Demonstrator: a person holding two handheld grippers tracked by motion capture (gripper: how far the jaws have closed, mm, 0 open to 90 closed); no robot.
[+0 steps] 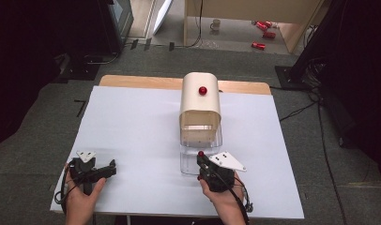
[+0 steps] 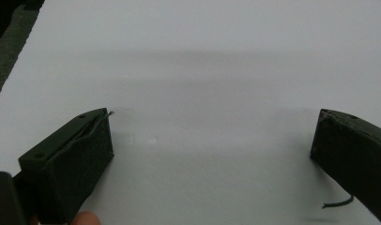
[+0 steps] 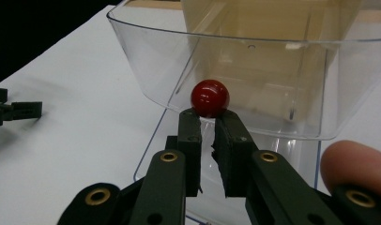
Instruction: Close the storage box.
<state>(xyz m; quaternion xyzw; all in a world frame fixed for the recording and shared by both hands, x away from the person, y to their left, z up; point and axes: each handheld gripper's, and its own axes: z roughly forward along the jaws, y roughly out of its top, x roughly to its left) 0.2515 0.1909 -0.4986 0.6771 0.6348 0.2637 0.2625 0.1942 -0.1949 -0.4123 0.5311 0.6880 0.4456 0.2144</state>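
A beige box (image 1: 200, 101) with a red knob (image 1: 202, 90) on its top stands at the middle of the white table (image 1: 137, 126). A clear plastic drawer (image 1: 199, 139) sticks out of its near side, seen close up as the drawer (image 3: 254, 70) in the right gripper view. My right gripper (image 1: 201, 159) is at the drawer's front, and its jaws (image 3: 211, 117) are shut just under the drawer's red ball knob (image 3: 209, 97). My left gripper (image 1: 110, 168) rests low at the near left, its jaws (image 2: 212, 136) open wide over bare white table.
The far edge of the table shows a wooden strip (image 1: 141, 81). Beyond it, on the floor, lie red cans (image 1: 263, 29) and a mug (image 1: 216, 24). Dark curtains and cables flank both sides. The left gripper (image 3: 15, 111) lies far left in the right gripper view.
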